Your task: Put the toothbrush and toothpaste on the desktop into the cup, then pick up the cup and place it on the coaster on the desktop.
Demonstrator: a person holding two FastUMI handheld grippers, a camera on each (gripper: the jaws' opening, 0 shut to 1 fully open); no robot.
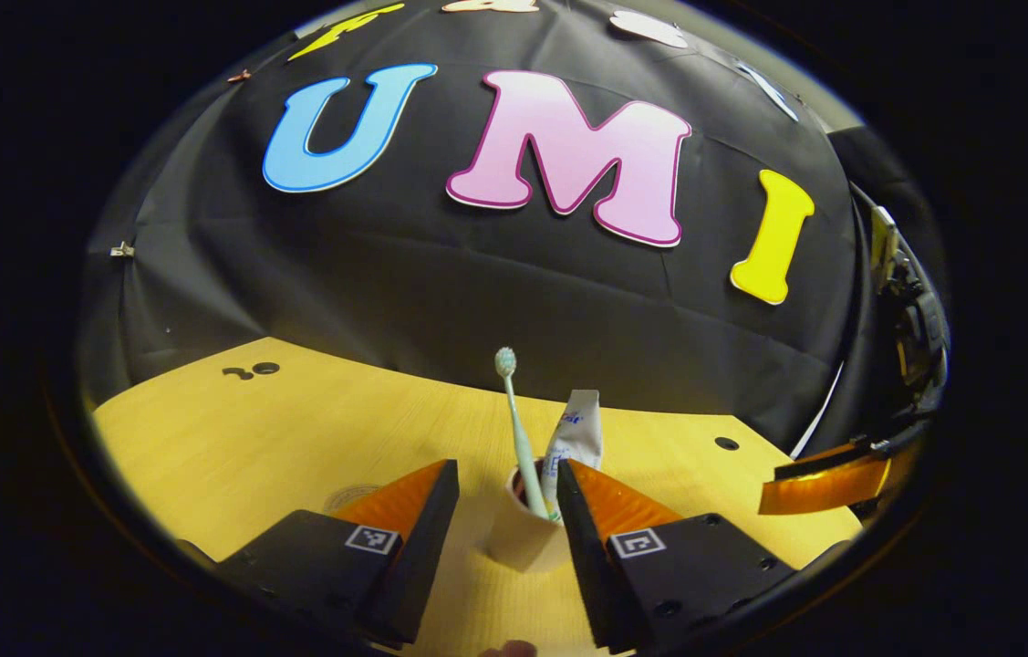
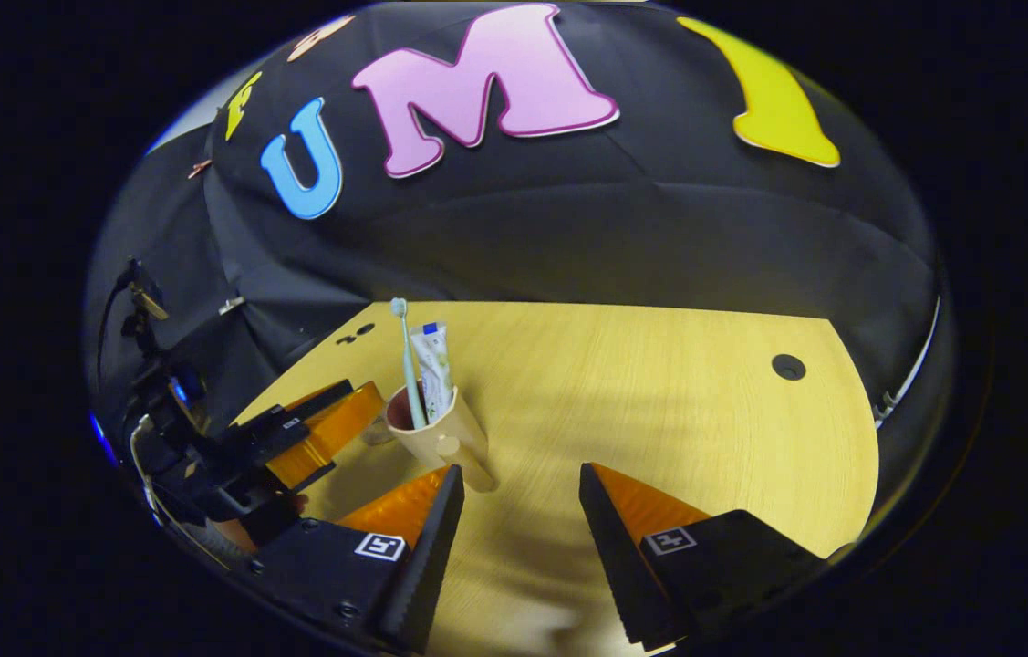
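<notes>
Left gripper view: cup (image 1: 523, 534) stands upright on the wooden desktop (image 1: 295, 438), between the left gripper (image 1: 506, 488) fingers. Jaws are spread wider than the cup; a gap shows on the left side, while the right finger sits close against the cup wall, contact there cannot be told. Toothbrush (image 1: 515, 420) stands in the cup, bristle head up, leaning slightly left; toothpaste (image 1: 574, 438) tube stands beside it in the same cup. A round coaster (image 1: 351, 495) lies flat on the desktop just left of the left finger, partly hidden by it. Right gripper view: right gripper (image 2: 514, 497) is wide open, holding nothing, bare desktop between its fingers; the cup stands just beyond its left fingertip. The left gripper shows farther off at the cup's left side.
</notes>
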